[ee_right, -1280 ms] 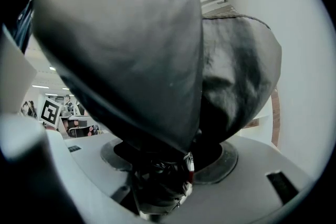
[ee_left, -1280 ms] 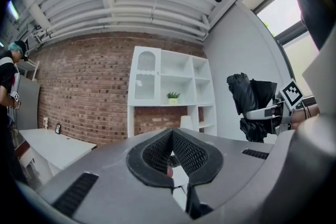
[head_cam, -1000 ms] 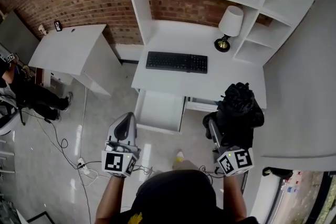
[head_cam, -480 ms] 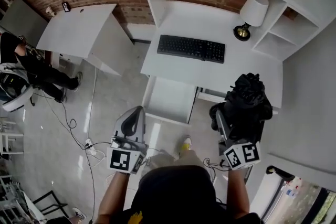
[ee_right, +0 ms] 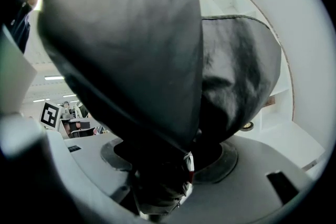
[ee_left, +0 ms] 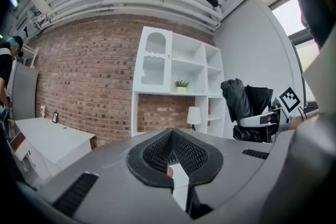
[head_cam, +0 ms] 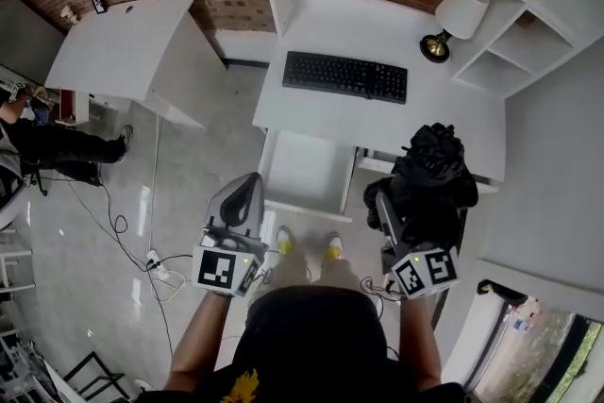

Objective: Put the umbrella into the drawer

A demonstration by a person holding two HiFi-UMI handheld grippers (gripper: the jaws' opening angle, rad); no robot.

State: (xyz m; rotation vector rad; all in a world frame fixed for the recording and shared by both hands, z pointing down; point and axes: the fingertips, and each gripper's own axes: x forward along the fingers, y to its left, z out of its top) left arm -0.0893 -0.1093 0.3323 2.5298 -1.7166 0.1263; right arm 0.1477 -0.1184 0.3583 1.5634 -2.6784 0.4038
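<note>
A black folded umbrella (head_cam: 432, 175) stands upright in my right gripper (head_cam: 415, 214), which is shut on its lower part, in front of the desk's right end. In the right gripper view the umbrella (ee_right: 157, 60) fills most of the picture above the right gripper (ee_right: 168, 168). The white drawer (head_cam: 304, 173) is pulled out below the desk, its inside bare. My left gripper (head_cam: 247, 191) hovers just left of the drawer's front corner, shut with nothing in it. In the left gripper view the left gripper (ee_left: 176, 165) has its jaws together, and the umbrella (ee_left: 247, 105) shows at the right.
On the white desk (head_cam: 377, 123) lie a black keyboard (head_cam: 344, 76) and a lamp (head_cam: 455, 16). White shelves (head_cam: 538, 24) rise at the right. A second white table (head_cam: 123, 52) stands at the left, with a person (head_cam: 57, 151) beside it. Cables (head_cam: 156, 260) lie on the floor.
Both grippers have moved towards the desk and a little lower, the umbrella still in the right one. The holder's feet now show below the drawer.
</note>
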